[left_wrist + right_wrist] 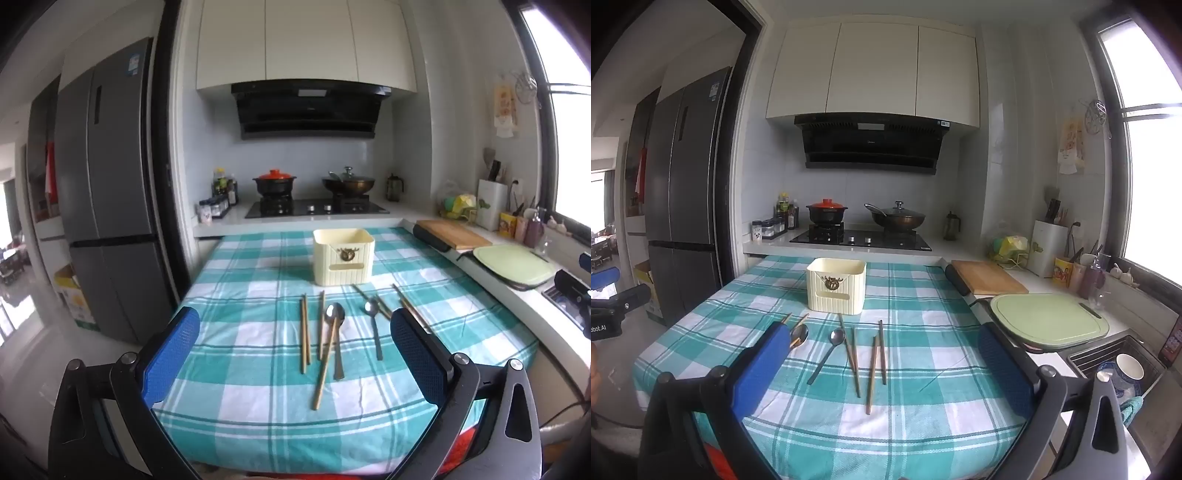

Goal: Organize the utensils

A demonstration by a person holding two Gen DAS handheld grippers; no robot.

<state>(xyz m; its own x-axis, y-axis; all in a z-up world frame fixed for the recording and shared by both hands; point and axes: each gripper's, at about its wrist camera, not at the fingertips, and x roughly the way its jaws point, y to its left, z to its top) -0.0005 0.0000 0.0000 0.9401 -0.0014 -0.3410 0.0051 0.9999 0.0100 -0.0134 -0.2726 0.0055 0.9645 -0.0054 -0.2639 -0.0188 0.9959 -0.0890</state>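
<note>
1. Left tool (pixel 295 354): blue-padded fingers spread wide and empty, hovering over the near edge of the surface (pixel 236 435), which is covered in a teal-and-white checked cloth.
2. Right tool (pixel 882 373): fingers likewise spread, pinching nothing, held above the same near edge.
3. Cream ribbed plastic holder box (pixel 343 258) with a brass emblem: it stands upright at 12 o'clock from the utensils, open at the top; we cannot see inside it.
4. Large steel spoon (pixel 335 317): at the centre in the left view, bowl toward the box, with a wooden chopstick (pixel 325 369) lying across its handle. We judge it stiff, light and slippery, best pinched across the narrow handle once the chopstick is lifted off.
5. Pair of wooden chopsticks (pixel 305 332): at 9 o'clock from the large spoon, lying side by side. We judge them light, rigid and prone to roll, so take hold near mid-length.
6. Small steel spoon (pixel 373 325): at 3 o'clock from the large one, with its handle pointing toward us.
7. Further brown wooden chopsticks (pixel 873 373): at 3 o'clock from the small spoon in the right view, loosely crossed.
8. Status, as we judge it: nothing visibly sorted yet, and every utensil we can see lies flat on the cloth.
</note>
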